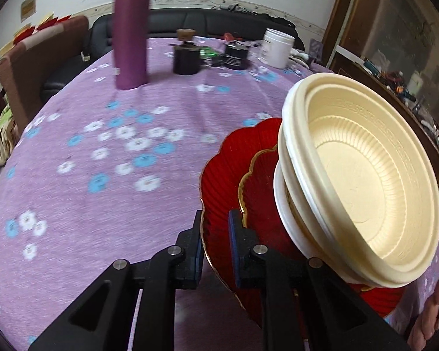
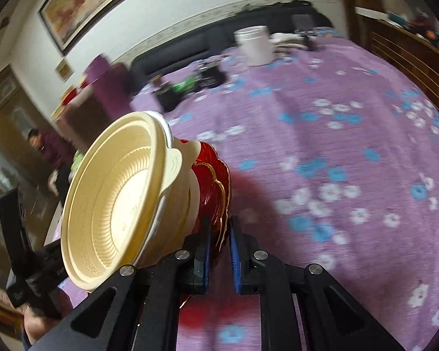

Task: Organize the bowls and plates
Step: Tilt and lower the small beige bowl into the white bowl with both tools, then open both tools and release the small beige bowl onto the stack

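Note:
A stack of red scalloped plates (image 1: 219,181) with gold rims carries nested cream bowls (image 1: 363,187) on top. The stack is lifted and tilted above the table. My left gripper (image 1: 215,228) is shut on the rim of the red plates at one side. My right gripper (image 2: 219,234) is shut on the rim of the red plates (image 2: 216,172) at the opposite side, with the cream bowls (image 2: 117,193) to its left. The left gripper's body shows at the lower left of the right wrist view.
The table has a purple flowered cloth (image 1: 102,161). At its far side stand a purple flask (image 1: 131,32), a dark jar (image 1: 185,57), a black tin (image 1: 235,55) and a white tub (image 1: 278,47). A dark sofa and a wooden cabinet lie beyond.

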`<state>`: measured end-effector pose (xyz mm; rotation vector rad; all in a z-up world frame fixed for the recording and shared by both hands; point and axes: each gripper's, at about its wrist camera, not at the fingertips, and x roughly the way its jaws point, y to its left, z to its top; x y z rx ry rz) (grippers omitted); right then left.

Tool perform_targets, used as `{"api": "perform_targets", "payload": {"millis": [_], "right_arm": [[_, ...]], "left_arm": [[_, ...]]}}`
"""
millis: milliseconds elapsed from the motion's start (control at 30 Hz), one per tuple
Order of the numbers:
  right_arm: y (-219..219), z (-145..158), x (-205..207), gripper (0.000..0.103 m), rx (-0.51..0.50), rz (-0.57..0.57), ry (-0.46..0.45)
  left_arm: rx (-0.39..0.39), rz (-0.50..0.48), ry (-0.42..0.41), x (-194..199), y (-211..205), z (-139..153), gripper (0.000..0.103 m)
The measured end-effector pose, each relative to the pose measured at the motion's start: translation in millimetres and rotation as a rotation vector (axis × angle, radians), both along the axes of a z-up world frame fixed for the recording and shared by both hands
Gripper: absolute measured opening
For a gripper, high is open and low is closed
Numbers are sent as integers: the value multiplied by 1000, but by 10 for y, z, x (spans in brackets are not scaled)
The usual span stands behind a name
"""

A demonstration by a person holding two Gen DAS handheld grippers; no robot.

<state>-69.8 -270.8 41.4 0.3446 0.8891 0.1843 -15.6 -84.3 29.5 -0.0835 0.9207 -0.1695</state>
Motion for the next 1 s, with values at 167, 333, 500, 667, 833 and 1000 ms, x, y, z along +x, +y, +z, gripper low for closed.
{"api": "perform_targets", "payload": {"millis": [167,333,500,667,833,1000], "right_arm": [[-243,-96,58,14,-24,-81,11],[-192,-180,115,16,-138,-112,-9],[-75,-229,169,19,-234,-128,-33],[-67,-266,169,21,-256,-138,-46],[-29,-269,169,22,-283,-139,-63],[-47,-281,177,24,-264,-132,-62]], "left_arm": [[52,13,-55,107,-285,-12,16],[111,46,-120,81,-359,-76,19],[130,49,-141,66,-378,-76,19],[124,55,-138,79,-358,-73,21],[126,72,-137,78,-342,-71,29],[124,90,-134,86,-311,-69,38]]}}
